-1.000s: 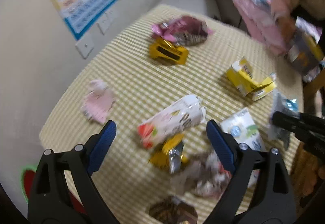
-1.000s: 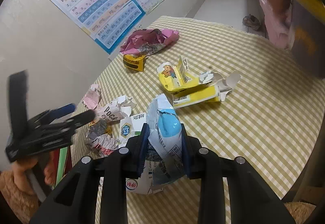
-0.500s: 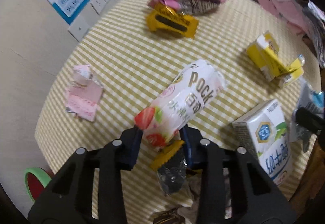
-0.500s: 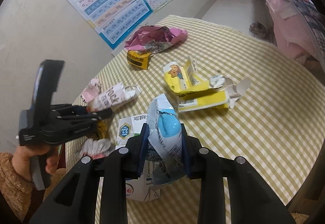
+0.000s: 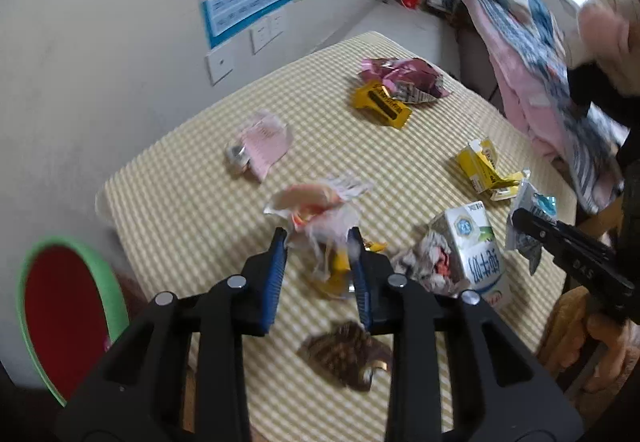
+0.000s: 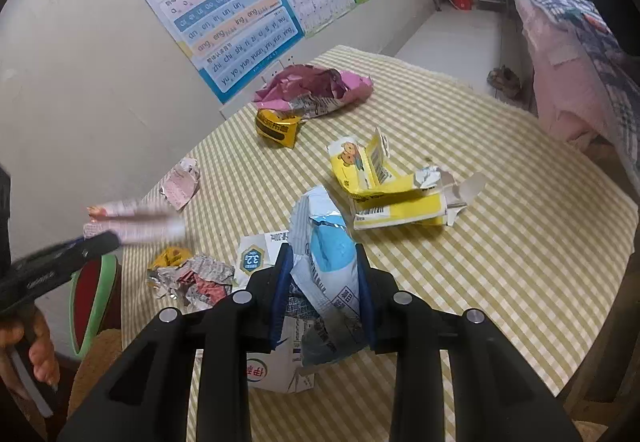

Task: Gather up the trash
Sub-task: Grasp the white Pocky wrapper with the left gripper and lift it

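Observation:
My left gripper (image 5: 318,238) has its jaws closing on a white and pink strawberry snack wrapper (image 5: 316,205), which it holds blurred above the checked table (image 5: 192,169). In the right wrist view that wrapper (image 6: 132,222) sticks out of the left gripper (image 6: 96,242) at the table's left edge. My right gripper (image 6: 322,254) is shut on a crumpled blue and white bag (image 6: 328,262), held low over a white milk carton (image 6: 256,254). The left wrist view shows the right gripper (image 5: 520,215) with its bag (image 5: 536,201) at the right.
A red bin with a green rim (image 5: 60,306) stands off the table's left corner. On the cloth lie a torn yellow box (image 6: 380,181), a yellow wrapper (image 6: 276,127), a purple bag (image 6: 316,89), a pink wrapper (image 6: 180,185), crumpled foil (image 6: 192,278) and a brown wrapper (image 5: 348,354).
The left gripper shut on the strawberry wrapper, lifted it off the table and carried it towards the left edge. The right gripper has kept its bag and stayed put.

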`<move>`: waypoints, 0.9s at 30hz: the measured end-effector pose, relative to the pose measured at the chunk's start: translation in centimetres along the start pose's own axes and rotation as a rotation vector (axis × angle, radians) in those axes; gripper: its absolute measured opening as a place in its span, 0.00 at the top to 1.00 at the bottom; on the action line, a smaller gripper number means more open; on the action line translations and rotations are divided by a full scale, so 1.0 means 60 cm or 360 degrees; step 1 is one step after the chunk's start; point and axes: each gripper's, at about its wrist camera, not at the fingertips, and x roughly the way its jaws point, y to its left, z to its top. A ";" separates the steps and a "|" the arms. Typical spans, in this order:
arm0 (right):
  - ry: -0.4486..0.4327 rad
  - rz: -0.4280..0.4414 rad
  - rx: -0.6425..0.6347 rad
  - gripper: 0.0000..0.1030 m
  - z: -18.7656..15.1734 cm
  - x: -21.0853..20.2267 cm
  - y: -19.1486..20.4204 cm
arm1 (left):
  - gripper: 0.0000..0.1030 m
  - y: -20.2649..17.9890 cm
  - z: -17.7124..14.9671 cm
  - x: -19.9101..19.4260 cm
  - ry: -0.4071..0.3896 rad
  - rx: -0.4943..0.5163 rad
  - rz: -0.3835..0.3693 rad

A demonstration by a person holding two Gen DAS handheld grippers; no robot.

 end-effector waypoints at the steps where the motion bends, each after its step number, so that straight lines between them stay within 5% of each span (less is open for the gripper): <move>1: -0.0010 -0.0007 -0.0015 0.71 0.000 -0.003 0.005 | 0.72 0.009 -0.006 0.000 0.0005 -0.0028 -0.0003; 11: -0.0012 -0.0050 -0.0104 0.69 -0.012 -0.016 0.043 | 0.67 0.053 -0.073 0.007 0.0095 -0.0205 -0.0052; 19: 0.0014 -0.0055 -0.0136 0.66 -0.016 -0.009 0.057 | 0.45 0.086 -0.092 0.009 0.0101 -0.0254 -0.0018; 27: 0.0032 -0.0052 -0.0111 0.65 -0.016 0.000 0.053 | 0.43 0.099 -0.097 0.036 0.0167 -0.0246 0.0010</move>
